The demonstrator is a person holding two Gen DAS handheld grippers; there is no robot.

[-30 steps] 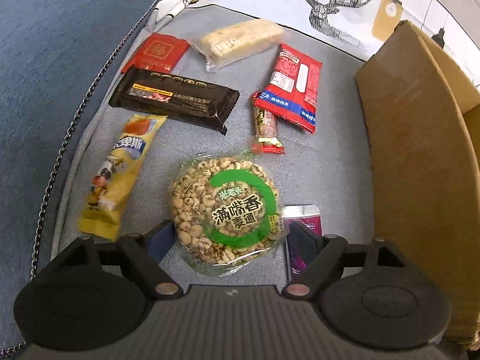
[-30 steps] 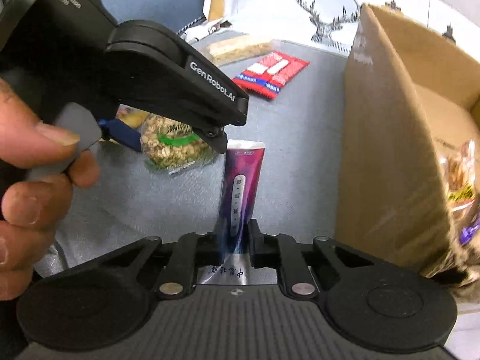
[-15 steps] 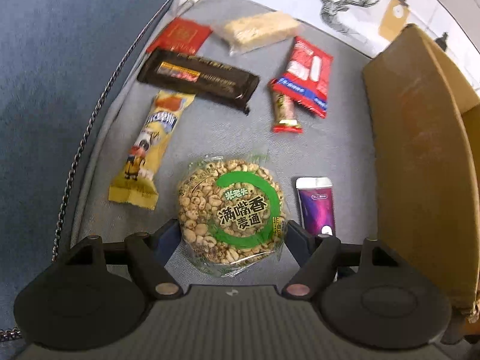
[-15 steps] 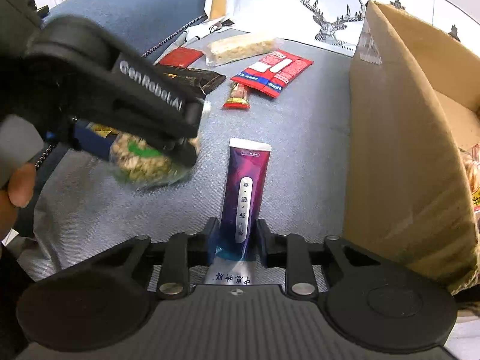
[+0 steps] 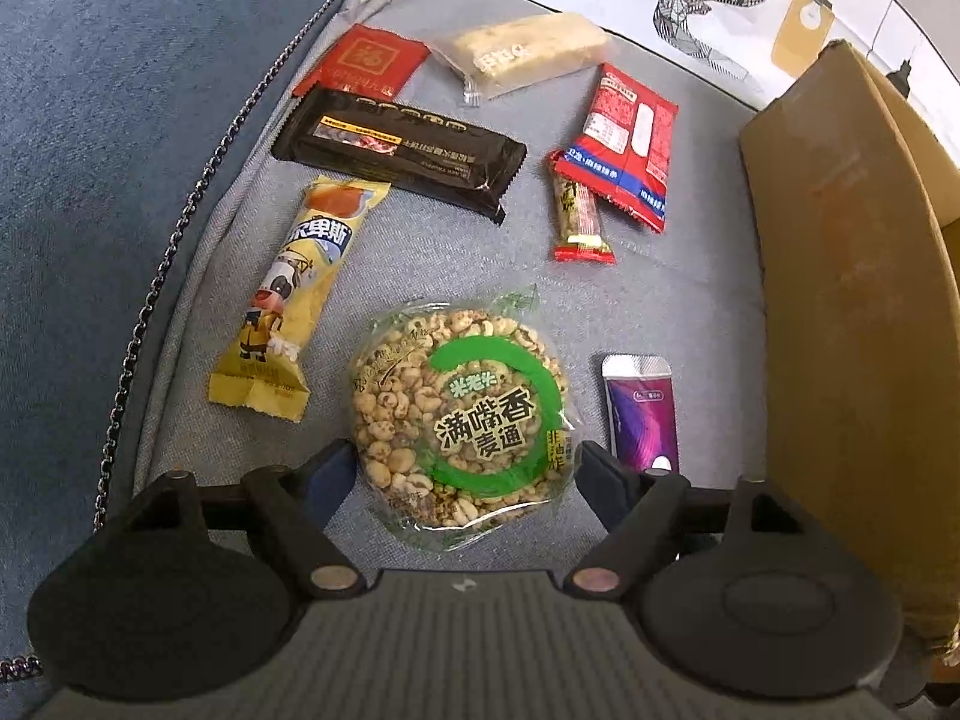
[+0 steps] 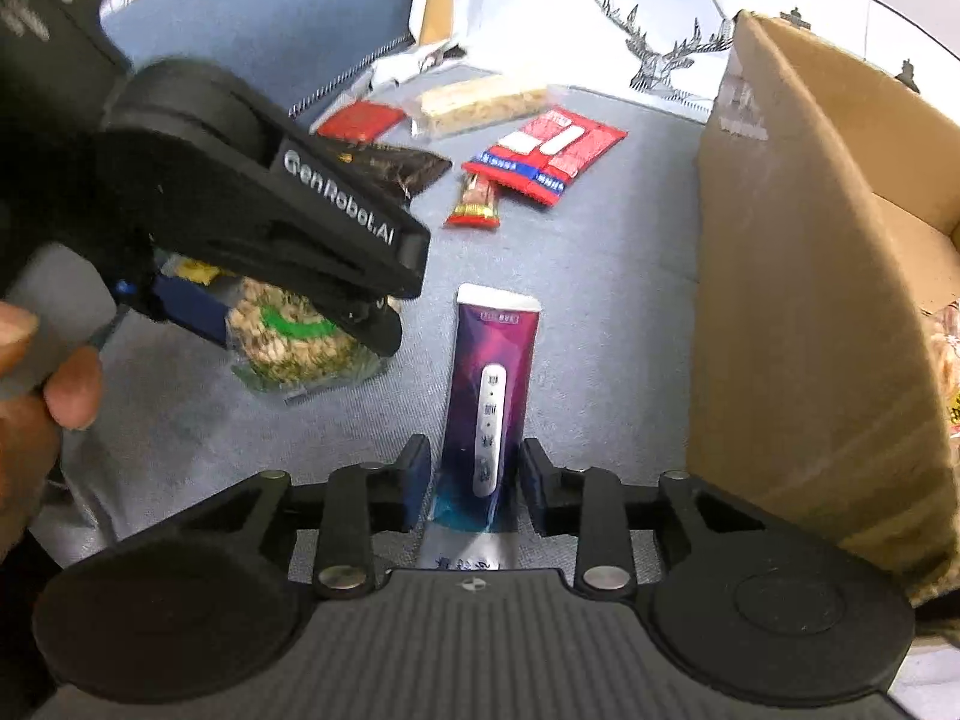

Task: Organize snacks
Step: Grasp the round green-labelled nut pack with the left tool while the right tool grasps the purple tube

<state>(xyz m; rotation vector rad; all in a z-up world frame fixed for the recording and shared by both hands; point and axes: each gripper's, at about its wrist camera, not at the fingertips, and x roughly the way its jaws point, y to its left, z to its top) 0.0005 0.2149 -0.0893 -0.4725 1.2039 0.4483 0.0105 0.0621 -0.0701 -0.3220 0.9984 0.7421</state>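
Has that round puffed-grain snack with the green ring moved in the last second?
Yes. In the left wrist view the round snack, gripped by the left gripper, has shifted left, closer to the yellow bar.

Puffed-grain cake (image 5: 462, 420) between cow-print bar (image 5: 294, 294) and sachet (image 5: 642, 414), cardboard box (image 5: 852, 312) rightmost.

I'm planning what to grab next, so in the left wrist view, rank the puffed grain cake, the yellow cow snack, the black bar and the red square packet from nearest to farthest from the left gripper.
1. Puffed grain cake, between the left gripper's fingers.
2. Yellow cow snack, left of the cake.
3. Black bar, farther back.
4. Red square packet, far left, behind the bar.
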